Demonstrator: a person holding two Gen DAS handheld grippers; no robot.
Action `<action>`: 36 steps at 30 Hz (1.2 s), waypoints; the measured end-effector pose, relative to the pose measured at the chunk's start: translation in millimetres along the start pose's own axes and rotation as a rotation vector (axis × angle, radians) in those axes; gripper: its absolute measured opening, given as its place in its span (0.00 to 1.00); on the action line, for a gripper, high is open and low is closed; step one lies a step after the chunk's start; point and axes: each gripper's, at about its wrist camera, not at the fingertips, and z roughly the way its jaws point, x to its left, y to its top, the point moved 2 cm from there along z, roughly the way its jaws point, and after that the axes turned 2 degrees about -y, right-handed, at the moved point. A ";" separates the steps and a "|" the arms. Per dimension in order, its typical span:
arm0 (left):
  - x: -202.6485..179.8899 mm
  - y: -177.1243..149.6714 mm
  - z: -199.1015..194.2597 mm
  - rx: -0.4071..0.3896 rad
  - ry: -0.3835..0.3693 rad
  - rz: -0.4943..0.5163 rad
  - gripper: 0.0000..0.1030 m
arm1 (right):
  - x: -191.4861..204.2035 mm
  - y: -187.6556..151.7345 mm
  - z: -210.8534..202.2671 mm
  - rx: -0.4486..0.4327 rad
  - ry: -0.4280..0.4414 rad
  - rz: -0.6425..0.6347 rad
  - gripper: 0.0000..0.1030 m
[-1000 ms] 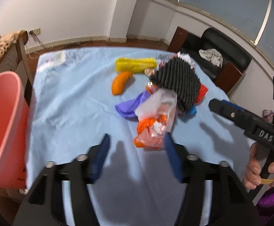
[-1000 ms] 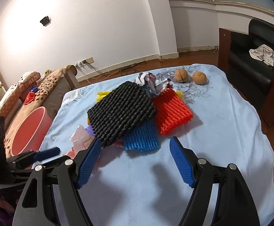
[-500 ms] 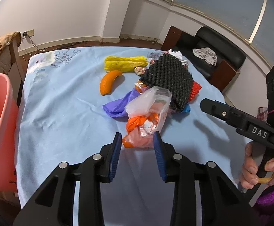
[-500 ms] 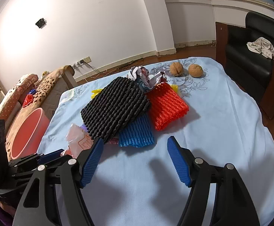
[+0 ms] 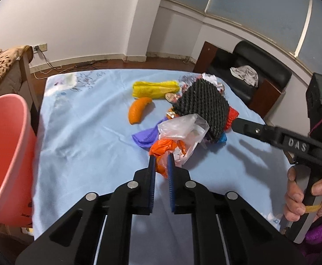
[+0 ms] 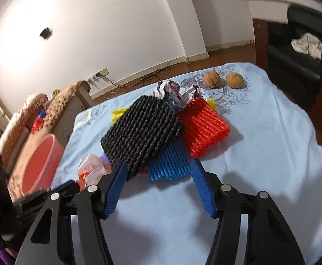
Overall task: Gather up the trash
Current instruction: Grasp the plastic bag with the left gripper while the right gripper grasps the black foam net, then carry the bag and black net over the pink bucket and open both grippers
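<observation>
A pile of trash lies on the blue tablecloth [image 5: 83, 132]: a clear plastic bag with orange wrapper [image 5: 178, 137], a purple scrap [image 5: 144, 135], black foam netting [image 5: 202, 108], red netting [image 6: 202, 125], blue netting [image 6: 168, 161], yellow netting [image 5: 155, 88], an orange peel [image 5: 138, 110] and crumpled paper [image 6: 174, 92]. My left gripper [image 5: 161, 161] is shut on the near edge of the plastic bag. My right gripper [image 6: 158, 170] is open, its fingertips either side of the blue netting's near edge.
A pink bucket [image 5: 4, 154] stands off the table's left edge, also in the right wrist view [image 6: 39, 161]. Two walnuts [image 6: 222, 79] sit at the far right of the table. A black armchair [image 5: 249, 70] stands beyond the table.
My left gripper has closed from wide open onto the plastic bag's edge. My right gripper has moved forward to the blue netting and stayed open.
</observation>
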 end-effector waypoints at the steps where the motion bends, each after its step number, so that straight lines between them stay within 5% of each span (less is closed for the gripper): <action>1: 1.0 0.1 -1.9 -0.005 0.005 -0.001 0.10 | -0.5 2.2 1.6 0.004 0.010 0.020 0.56; 6: 2.0 -0.3 -8.0 -0.023 0.025 0.006 0.10 | -3.8 12.5 20.2 0.049 0.070 0.149 0.46; 10: 1.5 0.7 -14.2 -0.041 0.040 0.022 0.10 | -7.3 14.5 33.5 0.077 0.093 0.224 0.15; 12: 2.7 1.8 -17.7 -0.050 0.041 0.021 0.10 | -8.0 13.9 31.7 0.057 0.079 0.225 0.10; 23: 16.7 10.2 -33.7 -0.102 0.055 -0.026 0.10 | 15.0 20.7 -16.3 -0.117 -0.053 0.051 0.09; 31: 42.7 17.0 -71.2 -0.193 0.117 -0.093 0.10 | 66.0 33.2 -33.1 -0.195 0.002 -0.086 0.09; 36: 65.7 20.9 -102.7 -0.264 0.224 -0.127 0.10 | 116.3 34.4 -22.5 -0.184 0.070 -0.179 0.09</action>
